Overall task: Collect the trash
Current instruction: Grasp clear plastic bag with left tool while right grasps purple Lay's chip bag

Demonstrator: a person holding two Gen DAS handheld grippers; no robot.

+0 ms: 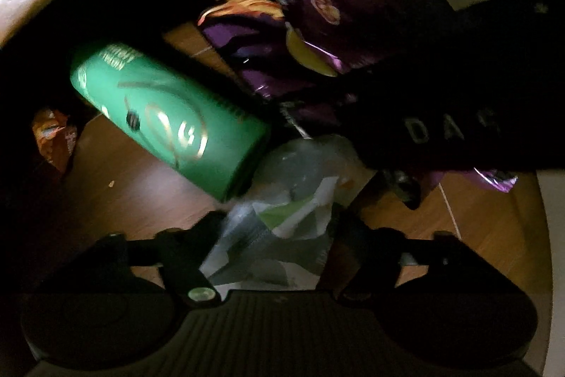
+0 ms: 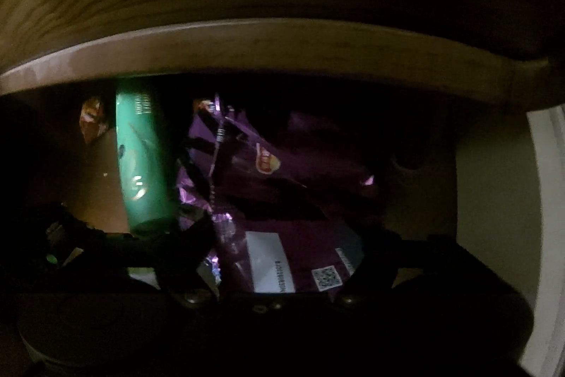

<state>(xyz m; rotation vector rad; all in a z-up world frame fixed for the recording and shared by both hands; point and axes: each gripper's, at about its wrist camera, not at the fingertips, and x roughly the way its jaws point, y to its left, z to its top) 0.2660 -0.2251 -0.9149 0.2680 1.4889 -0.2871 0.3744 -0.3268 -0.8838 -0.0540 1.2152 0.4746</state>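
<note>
My left gripper pinches a crumpled clear plastic wrapper with green print. At ten o'clock lies a green cylindrical can on the wooden floor. My right gripper clamps a crinkled purple foil chip bag beneath a wooden furniture edge.

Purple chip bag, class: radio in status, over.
Right gripper shut on purple chip bag. Left gripper shut on clear wrapper. Green can alongside.
</note>
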